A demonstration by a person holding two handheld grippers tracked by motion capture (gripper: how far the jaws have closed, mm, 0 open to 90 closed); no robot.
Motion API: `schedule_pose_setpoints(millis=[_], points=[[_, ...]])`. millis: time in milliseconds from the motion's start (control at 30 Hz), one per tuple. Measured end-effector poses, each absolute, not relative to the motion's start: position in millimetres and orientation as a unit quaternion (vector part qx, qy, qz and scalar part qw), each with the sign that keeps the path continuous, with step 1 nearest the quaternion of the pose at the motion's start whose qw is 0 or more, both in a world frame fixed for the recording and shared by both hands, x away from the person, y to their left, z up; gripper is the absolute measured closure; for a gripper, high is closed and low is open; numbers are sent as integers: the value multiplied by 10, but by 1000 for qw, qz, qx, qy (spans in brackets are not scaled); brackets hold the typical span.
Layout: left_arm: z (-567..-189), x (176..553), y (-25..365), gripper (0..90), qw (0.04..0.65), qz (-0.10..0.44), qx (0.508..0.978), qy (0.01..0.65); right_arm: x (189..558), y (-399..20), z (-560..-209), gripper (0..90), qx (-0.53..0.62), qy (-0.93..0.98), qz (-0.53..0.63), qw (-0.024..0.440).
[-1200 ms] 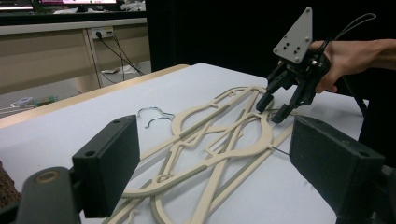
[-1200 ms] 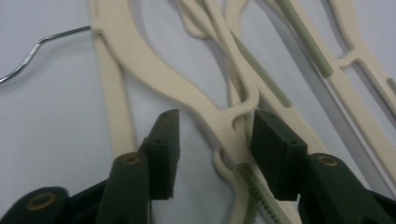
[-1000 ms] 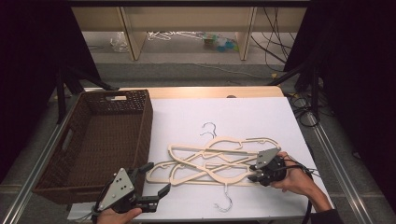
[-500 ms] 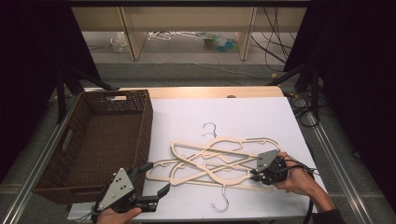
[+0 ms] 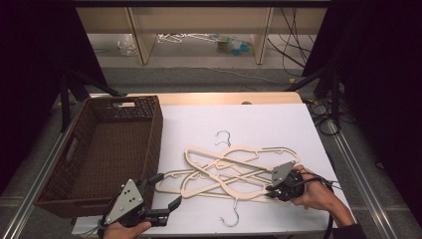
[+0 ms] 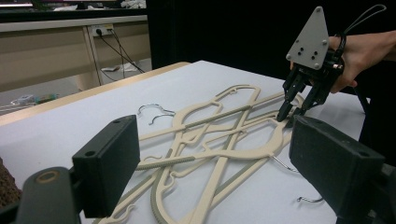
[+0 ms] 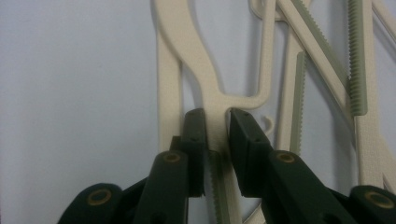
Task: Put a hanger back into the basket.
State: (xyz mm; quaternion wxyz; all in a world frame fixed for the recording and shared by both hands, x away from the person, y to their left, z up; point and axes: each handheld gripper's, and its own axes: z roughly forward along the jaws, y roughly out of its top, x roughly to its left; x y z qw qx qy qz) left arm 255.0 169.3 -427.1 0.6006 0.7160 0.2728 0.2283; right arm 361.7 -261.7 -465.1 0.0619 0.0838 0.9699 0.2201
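On the white table (image 5: 278, 124) in the high view, cream hangers (image 5: 234, 172) lie piled beside a wicker basket (image 5: 107, 144), the left gripper (image 5: 164, 191) gaping empty, while the right gripper view shows the right gripper (image 7: 215, 135), its jaws just closed, pinching one hanger's arm.

Cream hangers (image 5: 234, 172) with ribbed grey-green strips, dark brown woven basket (image 5: 107, 149), white tabletop (image 5: 268, 124), black fingers (image 7: 198, 140)

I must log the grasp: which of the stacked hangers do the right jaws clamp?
The hanger at the pile's right edge, nearest that hand: the right gripper pinches its arm, while the other hangers lie untouched.
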Motion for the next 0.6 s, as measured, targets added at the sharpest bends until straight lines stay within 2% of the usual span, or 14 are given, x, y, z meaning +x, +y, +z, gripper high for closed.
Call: schedule_pose_setpoints(millis=[333, 600], points=[[-4311, 2587, 1621, 164, 587, 230, 731, 262, 3610, -2604, -4576, 802, 60, 970, 229, 51], [-4402, 2679, 1328, 174, 558, 231, 763, 232, 3573, -2586, -4462, 802, 69, 971, 224, 41]])
